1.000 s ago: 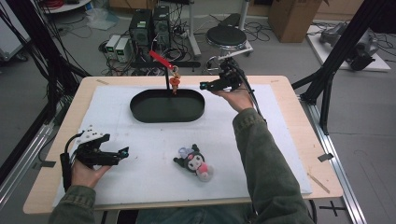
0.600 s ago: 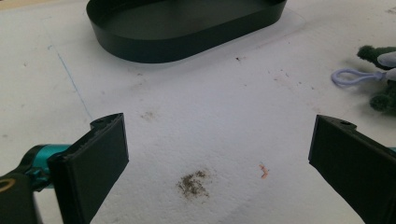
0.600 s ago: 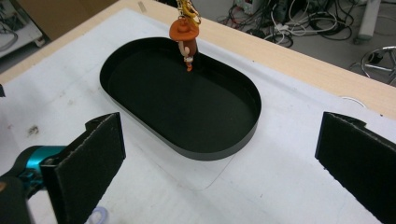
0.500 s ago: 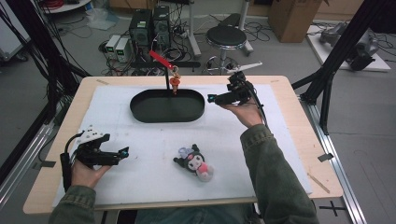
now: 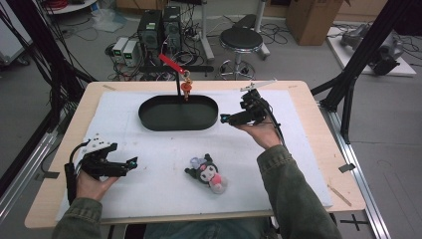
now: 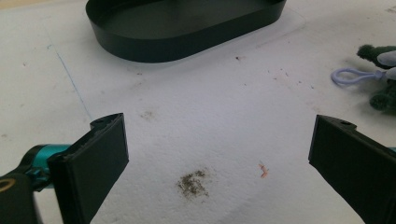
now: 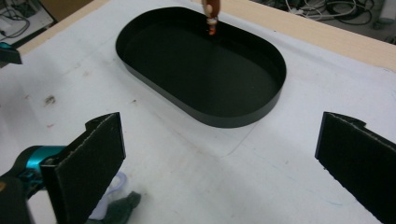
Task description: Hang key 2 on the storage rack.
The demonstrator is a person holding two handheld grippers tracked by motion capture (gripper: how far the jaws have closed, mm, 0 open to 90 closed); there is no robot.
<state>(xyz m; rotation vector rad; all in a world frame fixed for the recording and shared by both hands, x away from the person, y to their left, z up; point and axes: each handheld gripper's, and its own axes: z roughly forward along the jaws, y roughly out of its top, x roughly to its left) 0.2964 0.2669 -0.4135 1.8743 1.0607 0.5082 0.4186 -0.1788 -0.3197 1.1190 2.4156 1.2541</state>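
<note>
A black oval tray [image 5: 169, 115] lies at the back middle of the white mat. Behind it a black stand with a red arm [image 5: 170, 63] dangles a small orange charm [image 5: 186, 89] over the tray's far rim. A black and pink plush toy [image 5: 208, 173] lies near the front, between the hands. My left gripper [image 5: 131, 163] rests open at the front left, pointing right; its view shows the tray [image 6: 187, 28] ahead and the plush [image 6: 384, 74] at the right edge. My right gripper [image 5: 225, 118] hovers open just right of the tray, facing the tray [image 7: 201, 65] and the charm [image 7: 211, 14].
The white mat [image 5: 298, 149] covers most of the wooden table [image 5: 326, 149]. A lilac loop [image 6: 348, 76] sticks out from the plush toward the left gripper. Beyond the far edge stand computers [image 5: 159, 25], cables and a stool [image 5: 241, 37] on the floor.
My right gripper has drawn back from the tray's far right rim toward the person, ending beside the tray's right end. The left gripper and the plush have stayed put.
</note>
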